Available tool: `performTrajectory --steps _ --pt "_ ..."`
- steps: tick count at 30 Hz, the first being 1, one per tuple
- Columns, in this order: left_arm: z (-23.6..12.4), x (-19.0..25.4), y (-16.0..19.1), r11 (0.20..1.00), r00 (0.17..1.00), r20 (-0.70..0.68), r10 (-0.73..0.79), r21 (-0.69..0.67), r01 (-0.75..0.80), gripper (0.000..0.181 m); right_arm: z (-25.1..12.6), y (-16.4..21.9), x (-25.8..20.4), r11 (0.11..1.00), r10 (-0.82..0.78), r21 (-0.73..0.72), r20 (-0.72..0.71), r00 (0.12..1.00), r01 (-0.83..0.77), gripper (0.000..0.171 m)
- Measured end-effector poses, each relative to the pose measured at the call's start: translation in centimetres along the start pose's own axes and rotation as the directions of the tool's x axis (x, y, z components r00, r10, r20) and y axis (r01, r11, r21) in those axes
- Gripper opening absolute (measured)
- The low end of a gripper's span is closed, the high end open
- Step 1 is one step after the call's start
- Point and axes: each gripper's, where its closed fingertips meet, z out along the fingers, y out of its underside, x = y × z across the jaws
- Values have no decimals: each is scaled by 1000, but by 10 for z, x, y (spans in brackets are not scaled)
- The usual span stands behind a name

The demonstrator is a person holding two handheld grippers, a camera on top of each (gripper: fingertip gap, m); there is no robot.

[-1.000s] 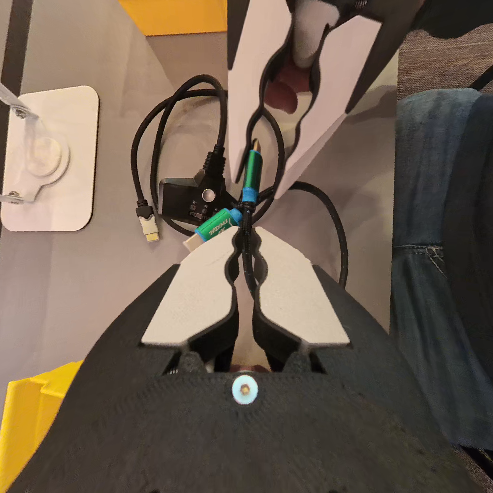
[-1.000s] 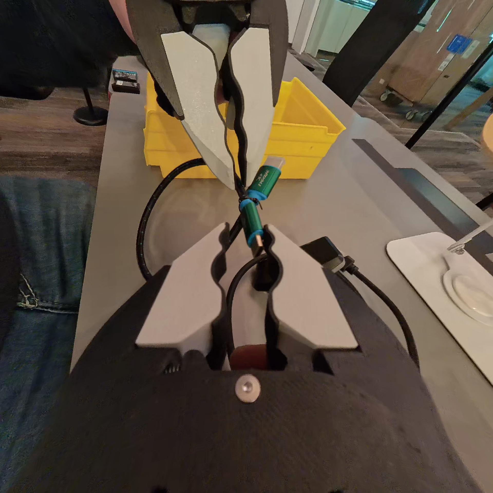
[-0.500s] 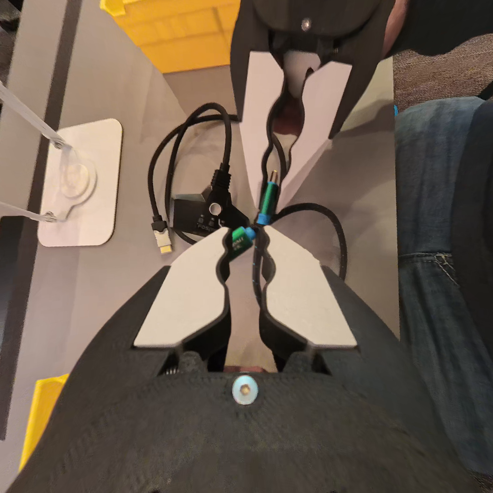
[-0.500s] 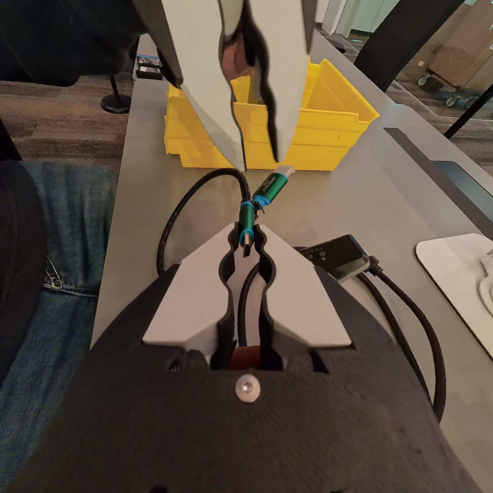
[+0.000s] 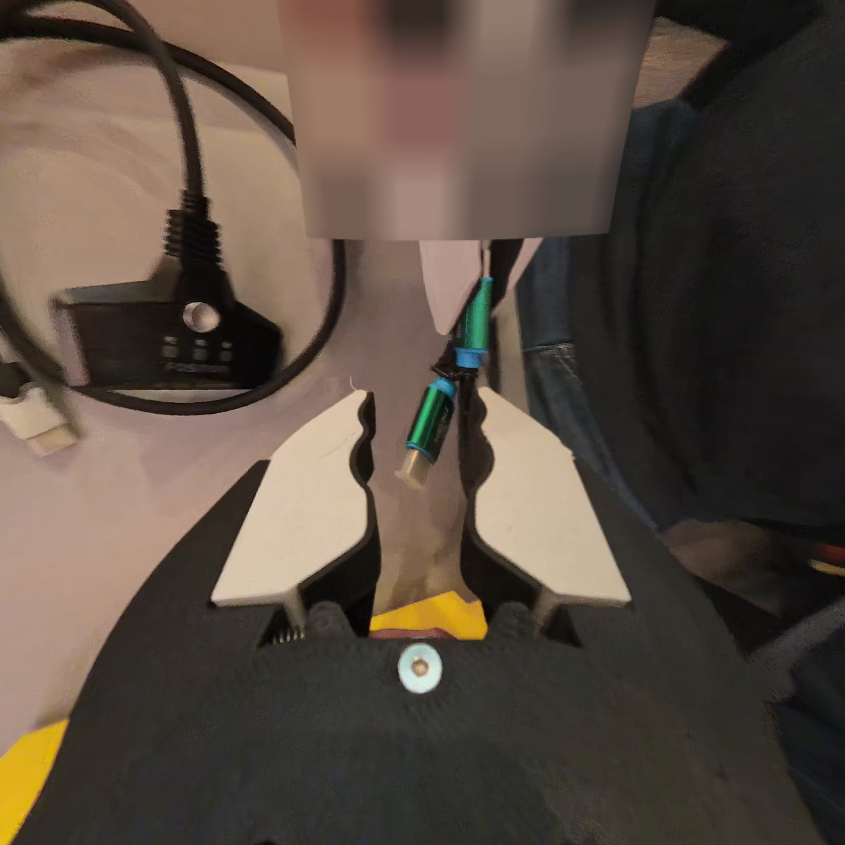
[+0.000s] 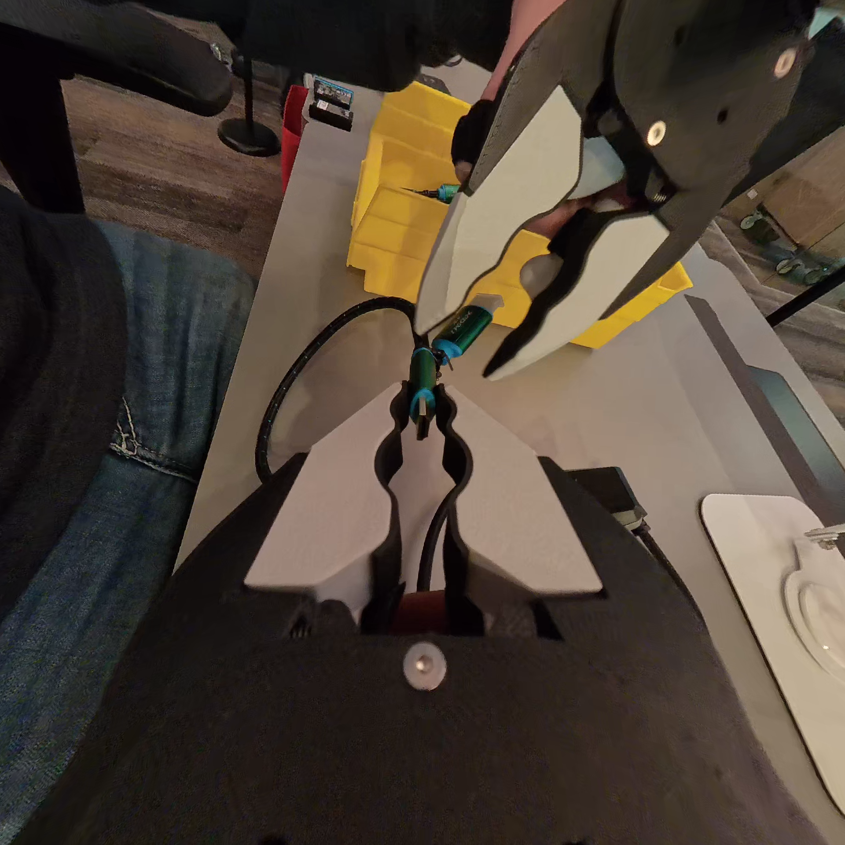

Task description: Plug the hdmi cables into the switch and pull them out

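While the right gripper pinches one green plug, the other plug hangs between open left jaws.

Green plugs, blue collars; black switch; yellow bin.

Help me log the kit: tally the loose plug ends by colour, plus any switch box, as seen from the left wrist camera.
Green plug: 2
Silver plug: 1
Black switch: 1
Total: 4
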Motion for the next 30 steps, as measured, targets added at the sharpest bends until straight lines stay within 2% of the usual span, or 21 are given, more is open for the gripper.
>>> performTrajectory --steps 4,9,16,21,25,30 --pt "9 13 8 998 990 -140 -15 -66 5 21 -3 1 1 1000 -7 -4 -2 1000 7 10" --pt "9 12 7 998 988 -152 -26 -53 18 18 -5 4 3 1000 9 -9 -5 1000 -9 9" --pt "-4 14 1 1000 993 -116 -5 9 6 16 -6 1 4 983 152 97 58 987 -157 9" --pt "-7 19 0 999 989 -148 -3 36 8 14 -10 -2 2 990 117 77 53 992 -121 9" --pt "-13 20 -2 990 979 -201 -35 124 61 13 -13 -3 4 995 81 53 21 997 -82 10" --pt "-18 17 7 993 988 -147 -48 104 64 13 -12 -2 5 987 134 83 39 990 -137 10"
